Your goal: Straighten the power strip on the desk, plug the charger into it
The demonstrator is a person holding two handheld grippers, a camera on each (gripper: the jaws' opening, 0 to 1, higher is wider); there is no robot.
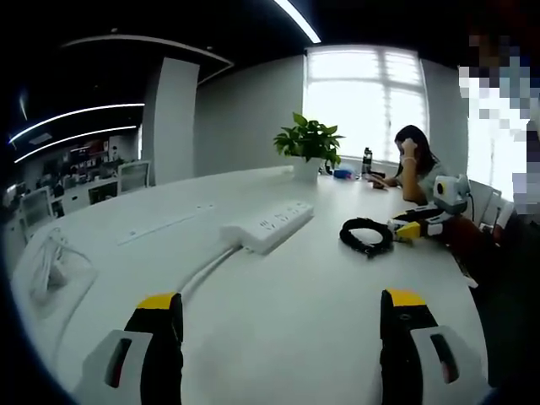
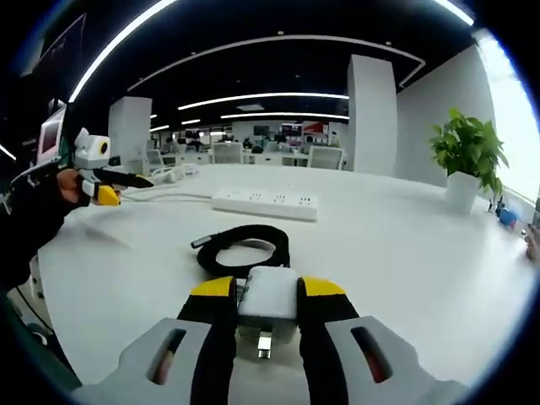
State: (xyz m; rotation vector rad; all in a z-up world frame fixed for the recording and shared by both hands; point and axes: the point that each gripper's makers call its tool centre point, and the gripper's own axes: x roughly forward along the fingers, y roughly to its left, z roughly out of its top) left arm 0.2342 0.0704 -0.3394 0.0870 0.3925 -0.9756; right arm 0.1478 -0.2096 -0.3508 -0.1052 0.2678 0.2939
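Note:
A white power strip (image 1: 268, 226) lies at an angle across the white desk (image 1: 287, 337), its cord running toward me. My left gripper (image 1: 283, 305) stands open above bare desk, well short of the strip. My right gripper (image 2: 268, 291) is shut on a white charger (image 2: 268, 305), whose black cable (image 2: 245, 246) lies coiled just ahead on the desk. Beyond the coil lies the power strip (image 2: 266, 203), sockets up. In the left gripper view the right gripper (image 1: 415, 228) sits beside the black coil (image 1: 365, 235). The left gripper (image 2: 106, 187) shows at far left, held by a gloved hand.
A potted plant (image 1: 310, 145) stands at the desk's far side, and a person (image 1: 415, 164) sits near it by the window. More white cord and a plug block (image 1: 49, 263) lie at the left desk edge. Office chairs (image 2: 325, 158) line the far side.

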